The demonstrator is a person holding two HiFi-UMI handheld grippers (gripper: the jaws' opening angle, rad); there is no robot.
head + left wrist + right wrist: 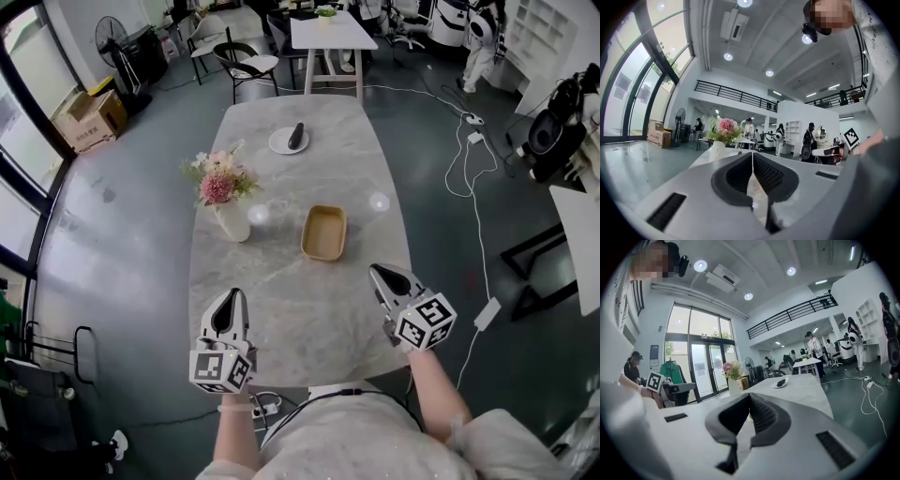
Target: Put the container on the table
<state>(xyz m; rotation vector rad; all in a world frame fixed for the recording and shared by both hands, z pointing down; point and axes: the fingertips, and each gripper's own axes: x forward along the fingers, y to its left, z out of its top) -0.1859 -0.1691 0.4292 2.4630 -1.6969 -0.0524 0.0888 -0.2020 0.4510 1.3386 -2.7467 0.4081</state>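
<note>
A tan rectangular container (324, 232) lies empty on the marble table (309, 309), just beyond the middle. My left gripper (231, 300) hovers over the table's near left part, its jaws shut with nothing between them. My right gripper (382, 275) is at the near right, a short way in front of the container and apart from it, jaws shut and empty. In the left gripper view the closed jaws (752, 154) point level along the table toward the flower vase (717, 149). The right gripper view shows closed jaws (749, 397) aimed along the tabletop.
A white vase of pink flowers (228, 208) stands left of the container. A white plate with a dark object (290, 140) sits at the table's far end. Chairs and a white table (330, 36) stand beyond. Cables (473, 202) run across the floor at the right.
</note>
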